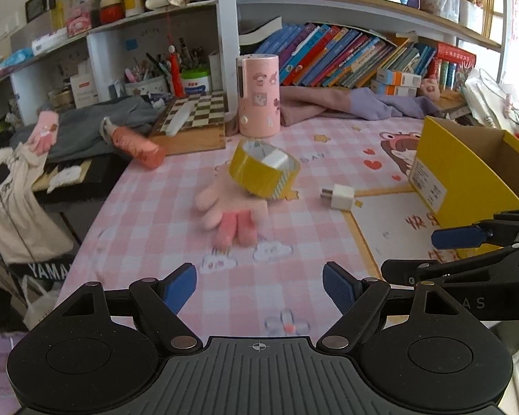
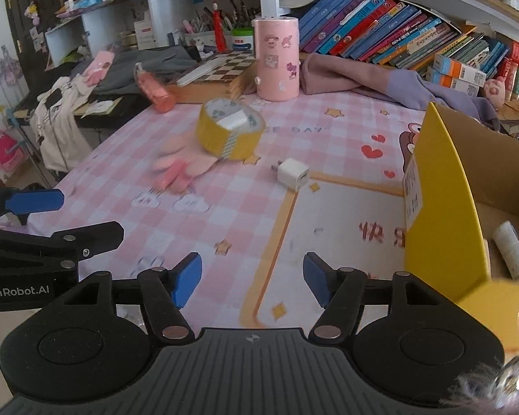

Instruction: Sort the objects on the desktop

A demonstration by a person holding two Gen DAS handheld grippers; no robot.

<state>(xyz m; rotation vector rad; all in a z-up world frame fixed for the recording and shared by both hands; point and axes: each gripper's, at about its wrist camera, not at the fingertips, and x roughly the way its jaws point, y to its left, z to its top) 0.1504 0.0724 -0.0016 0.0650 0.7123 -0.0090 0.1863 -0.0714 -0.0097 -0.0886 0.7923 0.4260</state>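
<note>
My left claw (image 1: 259,288) and right claw (image 2: 252,282) hang open, empty. Glossy yellow tape roll (image 1: 263,167) leans on fuzzy pink glove (image 1: 230,214) (blurred) mid desk (image 1: 148,214); cardboard box (image 2: 446,207) w/ contents cut off.

Premises: a child's study desk in a home. Evidence: pink checked cartoon desk mat (image 1: 155,214), shelves of leaning children's books (image 1: 346,55), pen pots (image 1: 145,83), chessboard (image 1: 197,110), clothing heaped alongside (image 1: 97,128).
</note>
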